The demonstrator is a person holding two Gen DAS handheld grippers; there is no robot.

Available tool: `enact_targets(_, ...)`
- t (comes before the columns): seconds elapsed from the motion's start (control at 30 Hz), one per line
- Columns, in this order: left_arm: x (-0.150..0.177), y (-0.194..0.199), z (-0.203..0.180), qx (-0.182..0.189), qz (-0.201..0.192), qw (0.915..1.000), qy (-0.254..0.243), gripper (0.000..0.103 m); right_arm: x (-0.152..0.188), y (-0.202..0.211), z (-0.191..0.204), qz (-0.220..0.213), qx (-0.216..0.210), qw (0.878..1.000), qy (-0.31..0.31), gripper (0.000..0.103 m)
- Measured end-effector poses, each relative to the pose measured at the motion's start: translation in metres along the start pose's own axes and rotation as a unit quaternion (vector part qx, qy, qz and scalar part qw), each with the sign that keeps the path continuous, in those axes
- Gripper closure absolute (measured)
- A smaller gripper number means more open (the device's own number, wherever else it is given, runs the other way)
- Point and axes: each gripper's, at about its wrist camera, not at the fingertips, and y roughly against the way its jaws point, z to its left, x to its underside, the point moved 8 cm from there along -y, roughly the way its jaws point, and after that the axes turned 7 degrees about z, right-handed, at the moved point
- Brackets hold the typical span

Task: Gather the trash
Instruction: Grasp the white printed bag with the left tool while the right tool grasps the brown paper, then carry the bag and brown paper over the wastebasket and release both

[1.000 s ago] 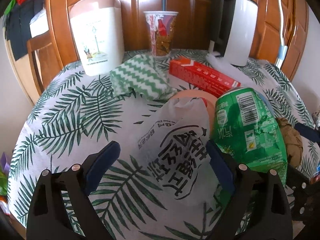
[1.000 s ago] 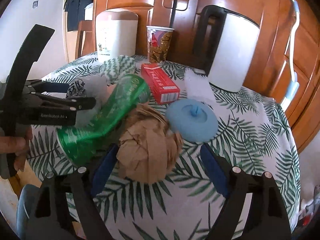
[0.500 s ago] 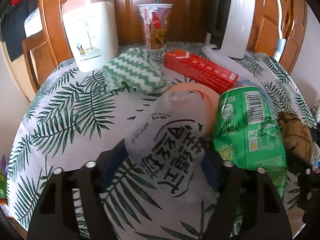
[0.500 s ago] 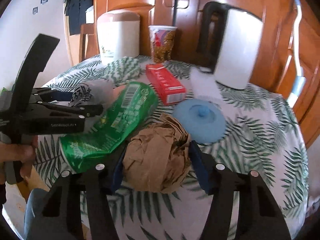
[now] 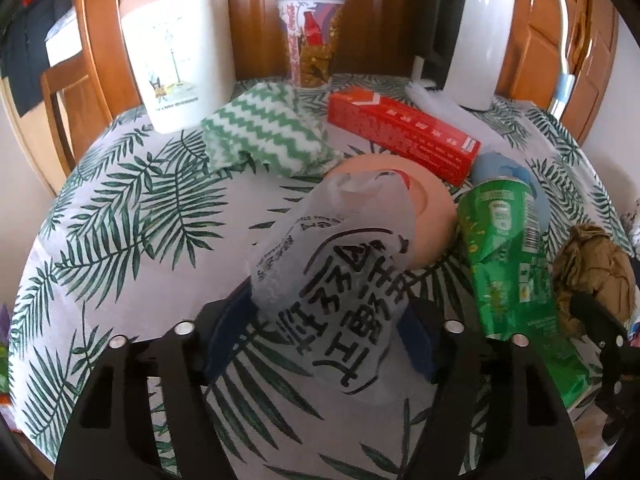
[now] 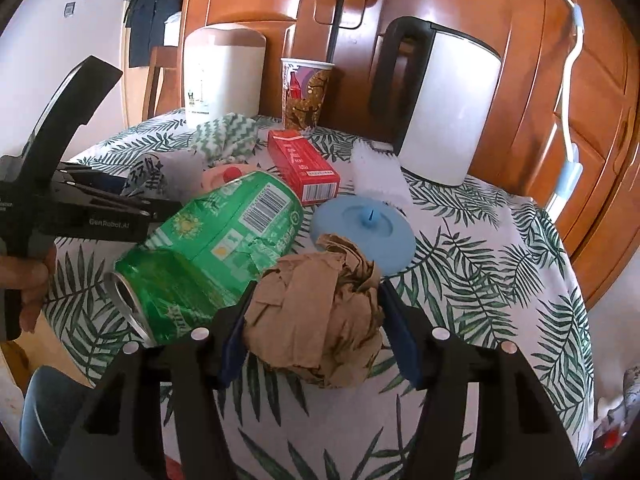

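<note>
A white paper bag [image 5: 332, 272] with black printed characters lies on the leaf-print tablecloth [image 5: 120, 216]. My left gripper [image 5: 324, 328] is closing on the bag's near end, and both blue pads press into it. A crumpled brown paper ball [image 6: 316, 312] sits between the pads of my right gripper [image 6: 318, 328], which squeeze its two sides. A dented green can [image 6: 224, 240] lies on its side between the two grippers, touching the paper ball. The can [image 5: 508, 264] and the ball [image 5: 592, 264] also show at the right of the left wrist view.
At the back stand a white lidded bin [image 5: 180, 52], a paper cup [image 5: 314, 40] and a white kettle [image 5: 476, 28]. A red box [image 5: 400, 132], a green zigzag cloth [image 5: 264, 136], a peach disc [image 5: 420, 216] and a blue lid [image 6: 364, 228] lie mid-table. A hand [image 6: 28, 280] holds the left gripper.
Both grippers went from wide open to closed: the left around the white bag, the right around the brown paper ball. Both crept slightly forward over their objects.
</note>
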Motion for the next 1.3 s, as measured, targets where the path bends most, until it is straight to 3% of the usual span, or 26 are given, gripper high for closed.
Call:
enact_targets(0.1, 0.001, 0.004, -0.001, 0.006, -0.011, 0.9999, 0.002, 0.052, 0.001, 0.008, -0.006, -0.011, -0.008, 1.0, -0.011, 0.048)
enact_targets(0.27, 0.007, 0.012, -0.004, 0.019, -0.03, 0.9993, 0.011, 0.057, 0.006, 0.021, -0.01, -0.022, -0.012, 1.0, -0.015, 0.048)
enact_targets(0.63, 0.036, 0.045, 0.002, 0.028, -0.051, 0.998, 0.023, 0.058, 0.024, 0.048, -0.01, -0.033, -0.031, 0.998, -0.032, 0.048)
enact_targets(0.97, 0.101, 0.103, -0.018, 0.047, -0.063, 0.9969, -0.001, 0.058, 0.052, 0.098, 0.03, -0.052, -0.059, 0.997, -0.023, 0.048)
enact_targets(1.3, 0.172, 0.122, -0.047, 0.064, -0.041, 0.9968, -0.025, 0.058, 0.104, 0.121, 0.067, -0.034, -0.089, 0.995, -0.023, 0.048)
